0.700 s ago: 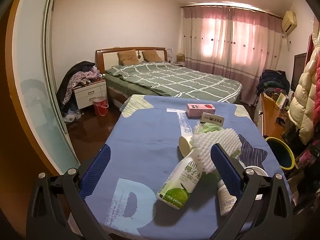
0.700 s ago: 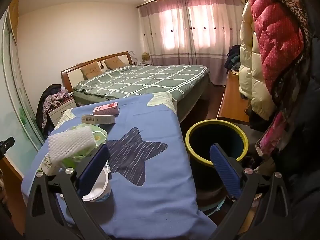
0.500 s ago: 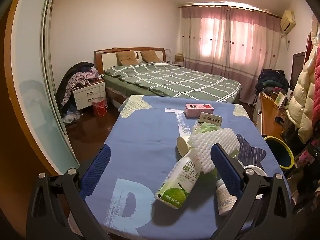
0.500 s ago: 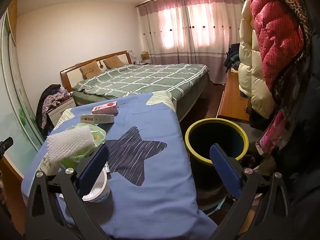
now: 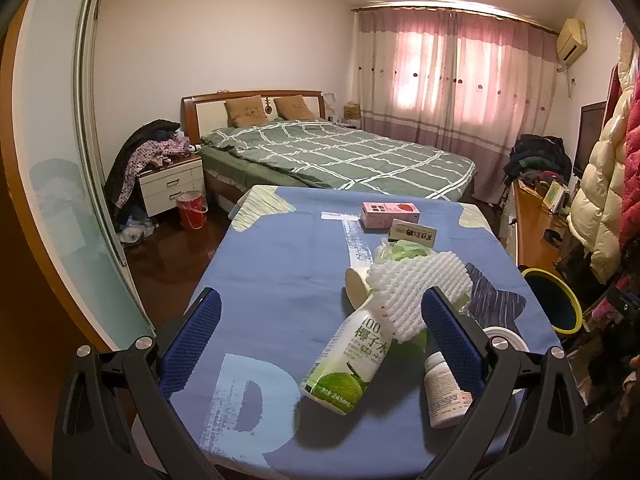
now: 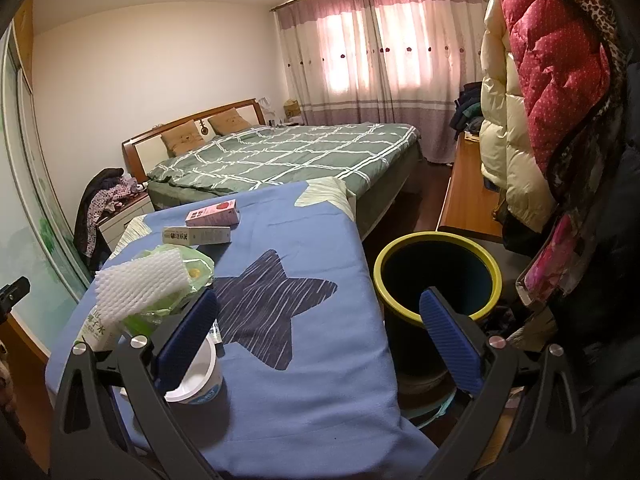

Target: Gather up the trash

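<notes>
Basically, the blue-covered table [image 5: 280, 264] holds all the trash, and the yellow-rimmed bin [image 6: 438, 240] stands just beside its right edge, likely so items drop straight in. Left gripper [image 5: 320, 340] and right gripper [image 6: 318, 340] both hang empty with jaws spread wide, seemingly ready for a first pick. White foam net [image 5: 416, 284] lies on the green bag; the coconut-water carton [image 5: 348, 356] is tipped over beside the small white bottle [image 5: 440, 388]; the yogurt cup [image 6: 196, 376] stands upright.

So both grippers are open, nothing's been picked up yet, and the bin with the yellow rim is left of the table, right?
Not quite: the bin stands right of the table, as the right wrist view shows. The rest holds.
</notes>
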A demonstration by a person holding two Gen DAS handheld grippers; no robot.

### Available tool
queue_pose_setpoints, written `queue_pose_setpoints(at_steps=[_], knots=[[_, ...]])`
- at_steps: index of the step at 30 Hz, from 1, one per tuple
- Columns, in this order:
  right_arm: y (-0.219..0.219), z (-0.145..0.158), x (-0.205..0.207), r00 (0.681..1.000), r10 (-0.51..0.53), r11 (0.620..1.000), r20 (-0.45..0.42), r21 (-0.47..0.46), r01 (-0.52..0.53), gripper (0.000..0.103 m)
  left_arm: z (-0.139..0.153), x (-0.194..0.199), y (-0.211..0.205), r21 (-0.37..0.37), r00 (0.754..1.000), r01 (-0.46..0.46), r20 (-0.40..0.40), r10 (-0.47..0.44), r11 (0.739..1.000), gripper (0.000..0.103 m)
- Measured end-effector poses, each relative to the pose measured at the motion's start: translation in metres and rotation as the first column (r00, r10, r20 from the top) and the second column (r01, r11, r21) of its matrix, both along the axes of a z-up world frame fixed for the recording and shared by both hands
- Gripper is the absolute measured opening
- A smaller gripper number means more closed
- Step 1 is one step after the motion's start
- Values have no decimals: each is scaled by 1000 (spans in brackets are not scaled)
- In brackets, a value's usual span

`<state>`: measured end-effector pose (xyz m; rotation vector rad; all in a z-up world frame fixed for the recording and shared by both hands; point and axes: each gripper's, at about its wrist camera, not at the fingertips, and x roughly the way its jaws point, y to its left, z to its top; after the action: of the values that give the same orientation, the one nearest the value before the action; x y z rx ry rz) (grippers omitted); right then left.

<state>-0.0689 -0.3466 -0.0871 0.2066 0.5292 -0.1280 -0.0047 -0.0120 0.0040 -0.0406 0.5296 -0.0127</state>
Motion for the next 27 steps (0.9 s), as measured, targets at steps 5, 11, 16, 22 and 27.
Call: queue_pose_setpoints(at_steps=[5, 11, 16, 22, 27], knots=[[1, -3, 1, 1000, 2, 1000, -5, 3, -2, 97, 1, 0, -2, 5, 1000, 6, 2, -6, 1000, 99], [0, -3, 1, 1000, 2, 1000, -5, 6, -2, 97, 1, -1, -1, 3, 1000, 8, 1, -8, 1000, 99], [0, -3, 2, 1000, 1, 1000, -5, 6, -1, 97, 0, 0, -3, 3, 1000, 12, -2, -12, 1000, 99], [-1, -3, 2, 1000, 4, 1000, -7, 7, -3, 97, 0, 1, -4, 5, 1000, 15, -5, -15, 1000, 99], [0, -6, 2, 1000, 2, 1000, -8, 8, -1, 97, -2, 2, -4, 7, 1000, 20, -9, -20, 1000, 99]])
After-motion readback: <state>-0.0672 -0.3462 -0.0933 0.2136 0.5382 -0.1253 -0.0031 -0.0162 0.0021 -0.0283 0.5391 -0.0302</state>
